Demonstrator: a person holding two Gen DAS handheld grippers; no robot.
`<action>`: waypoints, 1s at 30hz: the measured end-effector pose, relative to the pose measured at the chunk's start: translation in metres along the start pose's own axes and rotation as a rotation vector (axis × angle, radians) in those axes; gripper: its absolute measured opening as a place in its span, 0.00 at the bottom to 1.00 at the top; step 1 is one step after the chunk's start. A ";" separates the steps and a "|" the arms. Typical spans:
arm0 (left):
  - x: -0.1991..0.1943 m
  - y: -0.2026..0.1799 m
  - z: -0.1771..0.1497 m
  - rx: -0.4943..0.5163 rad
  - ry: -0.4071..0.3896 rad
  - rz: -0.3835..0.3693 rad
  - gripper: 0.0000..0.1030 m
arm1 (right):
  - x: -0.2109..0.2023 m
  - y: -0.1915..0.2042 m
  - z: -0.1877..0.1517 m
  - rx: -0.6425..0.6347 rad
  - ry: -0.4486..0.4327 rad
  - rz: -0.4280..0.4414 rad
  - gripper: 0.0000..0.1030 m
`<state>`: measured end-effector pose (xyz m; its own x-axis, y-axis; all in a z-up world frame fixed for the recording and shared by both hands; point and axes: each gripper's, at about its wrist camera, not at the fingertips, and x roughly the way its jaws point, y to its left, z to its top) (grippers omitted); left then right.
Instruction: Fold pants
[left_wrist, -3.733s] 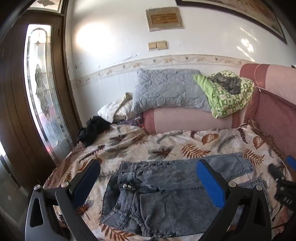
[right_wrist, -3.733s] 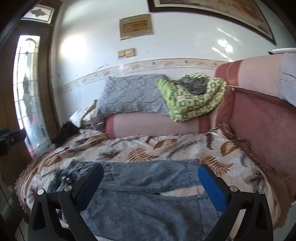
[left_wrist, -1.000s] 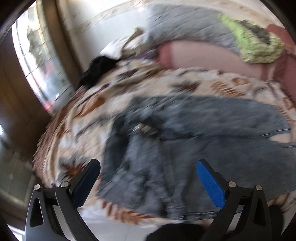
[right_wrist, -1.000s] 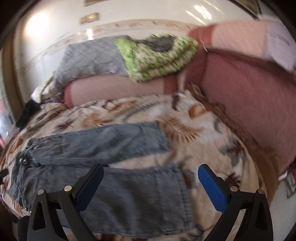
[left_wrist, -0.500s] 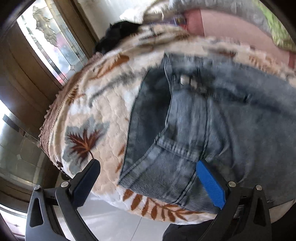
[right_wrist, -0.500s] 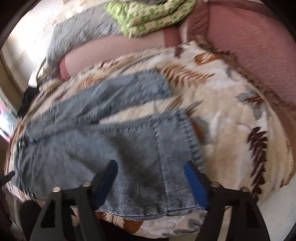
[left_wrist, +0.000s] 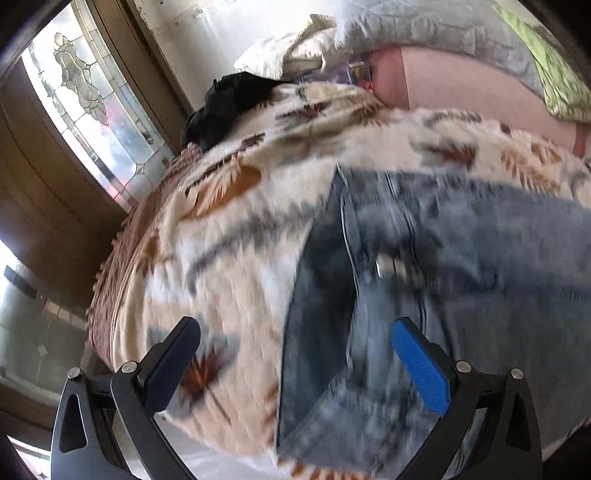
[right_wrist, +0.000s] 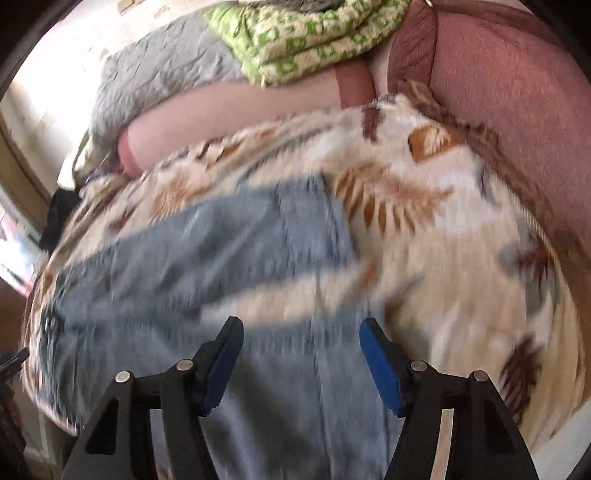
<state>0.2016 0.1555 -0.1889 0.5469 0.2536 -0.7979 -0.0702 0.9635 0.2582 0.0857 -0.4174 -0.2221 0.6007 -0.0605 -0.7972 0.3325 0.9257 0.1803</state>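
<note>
Blue jeans (left_wrist: 461, 258) lie flat on a leaf-patterned bedspread (left_wrist: 240, 240), waist towards the window side. My left gripper (left_wrist: 295, 328) hangs open and wide just above the waistband's near corner, one finger over the bedspread, the other over denim. In the right wrist view the two legs of the jeans (right_wrist: 221, 258) spread apart towards their hems. My right gripper (right_wrist: 301, 326) hovers over the near leg close to its hem, jaws partly narrowed and still apart. Nothing shows pinched between its pads. Both views are motion-blurred.
A black garment (left_wrist: 229, 107) lies at the bed's far left corner. A grey pillow (right_wrist: 159, 74), a green patterned blanket (right_wrist: 306, 40) and a pink bolster (right_wrist: 240, 110) line the back. A reddish upholstered side (right_wrist: 517, 92) bounds the right. A glazed wooden door (left_wrist: 85, 107) stands left.
Both grippers have dropped closer to the jeans and tilted downward. The right jaws narrowed from their widest. The left gripper now sits over the waistband corner near the bed's edge.
</note>
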 end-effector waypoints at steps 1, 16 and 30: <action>0.006 0.003 0.010 -0.007 -0.001 0.000 1.00 | 0.007 -0.001 0.017 0.001 -0.004 -0.006 0.67; 0.102 0.021 0.117 -0.100 0.134 -0.071 1.00 | 0.168 -0.028 0.160 0.170 0.171 0.070 0.67; 0.127 0.057 0.148 -0.175 0.178 -0.123 0.89 | 0.168 -0.016 0.154 0.132 0.123 0.001 0.15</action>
<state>0.3906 0.2301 -0.1949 0.4064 0.1296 -0.9045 -0.1638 0.9842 0.0674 0.2933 -0.5004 -0.2702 0.5103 -0.0062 -0.8600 0.4294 0.8682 0.2486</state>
